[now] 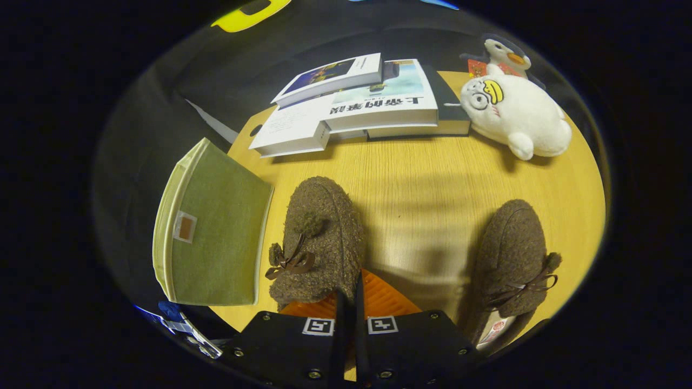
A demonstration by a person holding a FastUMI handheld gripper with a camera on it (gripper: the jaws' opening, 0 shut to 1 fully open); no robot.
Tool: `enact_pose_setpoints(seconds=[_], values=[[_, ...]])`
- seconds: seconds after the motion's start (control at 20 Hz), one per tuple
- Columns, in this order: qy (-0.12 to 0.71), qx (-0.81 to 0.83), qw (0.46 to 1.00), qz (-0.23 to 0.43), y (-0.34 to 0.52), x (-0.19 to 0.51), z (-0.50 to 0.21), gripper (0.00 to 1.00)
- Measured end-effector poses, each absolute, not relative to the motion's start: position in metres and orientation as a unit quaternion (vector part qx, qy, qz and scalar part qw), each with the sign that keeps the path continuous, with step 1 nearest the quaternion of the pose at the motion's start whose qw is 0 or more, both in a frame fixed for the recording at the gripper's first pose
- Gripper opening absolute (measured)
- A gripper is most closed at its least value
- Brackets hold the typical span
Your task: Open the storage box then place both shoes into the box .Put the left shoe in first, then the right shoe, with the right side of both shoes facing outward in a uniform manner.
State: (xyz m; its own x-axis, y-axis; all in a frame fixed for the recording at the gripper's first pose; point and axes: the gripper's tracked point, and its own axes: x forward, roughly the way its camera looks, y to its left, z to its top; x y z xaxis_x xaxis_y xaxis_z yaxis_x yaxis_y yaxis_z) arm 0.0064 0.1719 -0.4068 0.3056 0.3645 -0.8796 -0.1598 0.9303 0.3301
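Gripper [346, 302]: hovering low over the near edge of the bench [432, 189], fingers pressed together, pinching nothing, tips sitting just at the heel of the nearer shoe.
Left-hand shoe [319, 243]: lying flat on the bench just ahead of the fingers, fuzzy brown, bow showing on its side, toe pointing away; not being held.
Right-hand shoe [513, 259]: lying apart from the first across a bare stretch of bench, off to the right of the fingers, bow and inner label showing; untouched too.
Storage box [211, 232]: sitting at the bench's left edge just beside the left-hand shoe, green fabric with pale trim and a small tag; appearing closed or folded flat, no opening showing, nothing visibly inside, though hard telling for sure from this angle.
Progress: judging as barely started; box-opening apparently still waiting, both shoes still out, left shoe due first and then right, both facing the same way.
Books [357, 102]: lying stacked at the far side of the bench, well beyond the shoes.
Plush seal [513, 113]: resting at the far right, a penguin toy [505, 54] standing just behind it.
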Motion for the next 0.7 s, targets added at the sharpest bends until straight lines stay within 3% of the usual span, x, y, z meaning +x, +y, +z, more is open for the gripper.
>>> enact_pose_setpoints(seconds=[0.7], values=[[0.517,0.126,0.832,0.158,0.223,-0.009,-0.262,0.08]])
